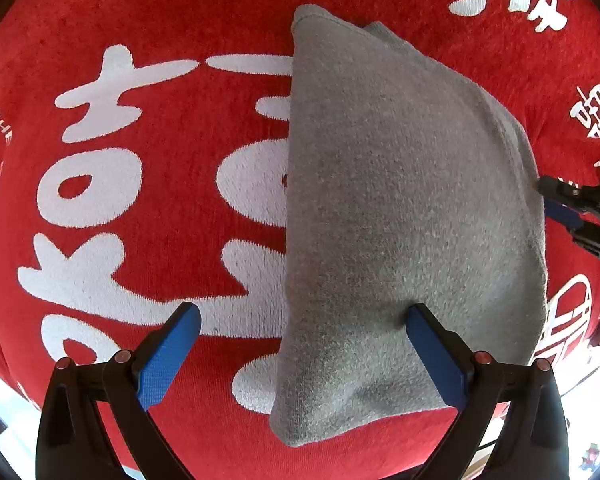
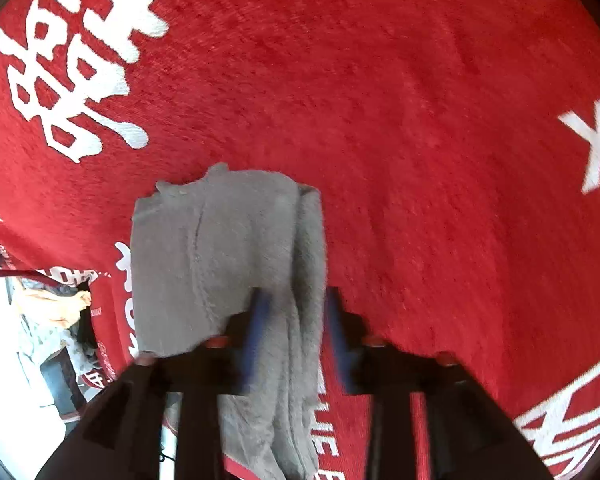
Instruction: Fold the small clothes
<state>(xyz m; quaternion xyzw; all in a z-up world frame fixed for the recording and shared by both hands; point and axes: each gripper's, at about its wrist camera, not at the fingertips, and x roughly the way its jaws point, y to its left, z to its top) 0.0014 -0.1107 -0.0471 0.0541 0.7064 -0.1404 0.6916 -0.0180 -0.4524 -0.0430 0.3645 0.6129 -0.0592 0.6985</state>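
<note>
Gray garment (image 1: 412, 208) seen half-folded on red cloth-covered surface (image 1: 148, 12). Left gripper (image 1: 304, 356) spread, one pad pressed on fabric. Right gripper (image 2: 296, 332) parted astride bunched edge, not clamped. Fold judged liable to slump if edge slips out.

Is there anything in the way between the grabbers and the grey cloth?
No. The left gripper hangs open right over the grey cloth, one finger touching it. The right gripper straddles its edge. Only the red mat lies underneath.

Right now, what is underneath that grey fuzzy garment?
The grey fuzzy garment lies on a red woven cloth with white lettering. Parts of the white characters disappear under its edge; anything else beneath it is covered.
</note>
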